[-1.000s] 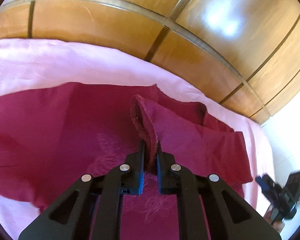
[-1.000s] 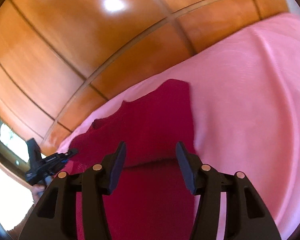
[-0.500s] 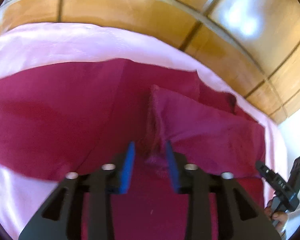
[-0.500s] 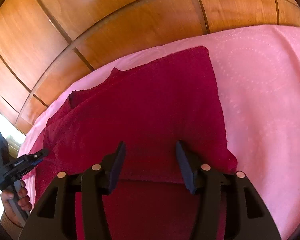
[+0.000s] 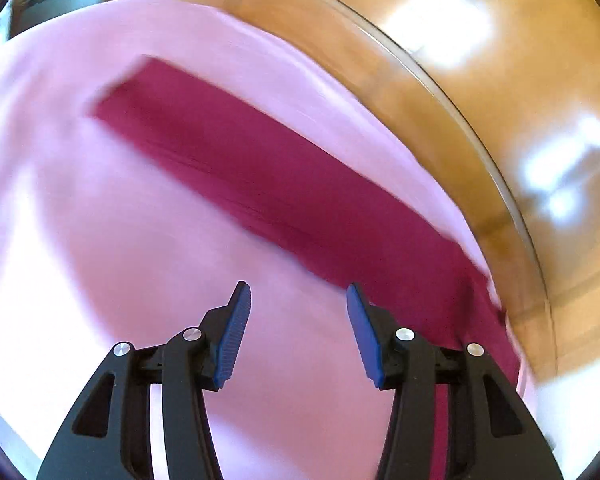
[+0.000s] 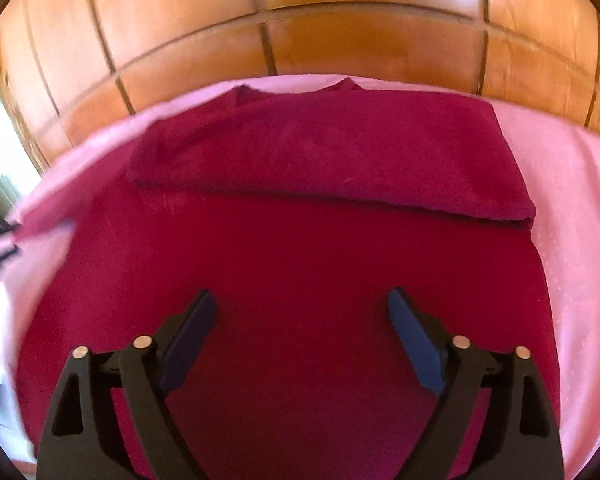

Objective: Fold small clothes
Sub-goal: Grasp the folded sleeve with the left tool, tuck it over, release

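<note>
Now | left gripper [image 5: 296, 300]: jaws apart, empty, over pink sheet [image 5: 140, 240] | right gripper [image 6: 300, 312]: jaws opening wide, nothing between, above crimson garment [image 6: 300, 248] | garment flat on sheet, far part folded over, beside wooden panelling [image 6: 340, 40]
</note>
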The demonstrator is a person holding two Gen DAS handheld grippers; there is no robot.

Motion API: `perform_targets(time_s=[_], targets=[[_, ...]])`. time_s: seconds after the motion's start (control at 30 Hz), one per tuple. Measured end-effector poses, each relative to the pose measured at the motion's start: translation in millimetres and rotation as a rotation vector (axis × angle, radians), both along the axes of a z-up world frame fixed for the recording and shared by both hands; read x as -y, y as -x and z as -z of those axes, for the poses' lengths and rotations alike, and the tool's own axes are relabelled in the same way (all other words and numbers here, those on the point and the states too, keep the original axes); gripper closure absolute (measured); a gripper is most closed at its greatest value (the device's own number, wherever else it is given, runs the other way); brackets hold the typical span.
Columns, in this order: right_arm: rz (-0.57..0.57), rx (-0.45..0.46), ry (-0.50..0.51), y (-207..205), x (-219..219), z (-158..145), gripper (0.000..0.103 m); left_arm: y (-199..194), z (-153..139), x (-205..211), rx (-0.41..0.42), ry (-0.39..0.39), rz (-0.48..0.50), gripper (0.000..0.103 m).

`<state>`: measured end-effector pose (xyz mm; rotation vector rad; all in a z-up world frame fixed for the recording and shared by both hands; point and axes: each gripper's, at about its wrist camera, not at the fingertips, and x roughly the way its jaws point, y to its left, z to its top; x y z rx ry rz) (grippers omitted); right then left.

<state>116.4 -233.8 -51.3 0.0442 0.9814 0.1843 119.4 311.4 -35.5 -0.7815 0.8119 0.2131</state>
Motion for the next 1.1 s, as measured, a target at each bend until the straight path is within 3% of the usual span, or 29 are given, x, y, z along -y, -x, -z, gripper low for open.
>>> perform_targets(time_s=[0.13,0.2,0.43,0.5,0.6,0.67,0.8,0.93,1.1], targets=[[0.001,-0.003,0.013,-7.0,-4.3,6.1,0.010,14.1,-5.1,-62.0,0.005,-0.008,-0.161,0.054],[0.003,-0.002,0.011,-10.0,-4.9,7.7,0.010,12.3,-4.2,-82.0,0.027,0.033,-0.188,0.054],[-0.001,0.002,0.026,-7.6,-5.9,7.5,0.009,-9.2,20.7,-139.0,-0.033,0.108,-0.319,0.055],[-0.001,0.001,0.027,-7.7,-6.0,7.9,0.008,-15.5,27.6,-144.2,-0.055,0.107,-0.336,0.071],[-0.001,0.001,0.028,-7.6,-6.5,8.1,0.008,-27.5,31.3,-146.9,-0.088,0.062,-0.304,0.095],[-0.001,0.002,0.033,-7.5,-6.9,8.8,0.008,-29.3,28.5,-146.5,-0.091,0.053,-0.300,0.096],[-0.001,0.000,0.033,-8.0,-6.2,10.0,0.007,-28.8,-4.8,-120.4,0.020,-0.035,-0.226,0.096],[-0.002,0.001,0.030,-8.4,-5.2,9.8,0.007,-29.2,-48.8,-48.9,0.139,-0.149,-0.043,0.096],[-0.001,0.004,0.027,-7.0,-4.1,9.7,0.007,-36.0,-65.5,53.0,0.207,-0.216,0.198,0.096]])
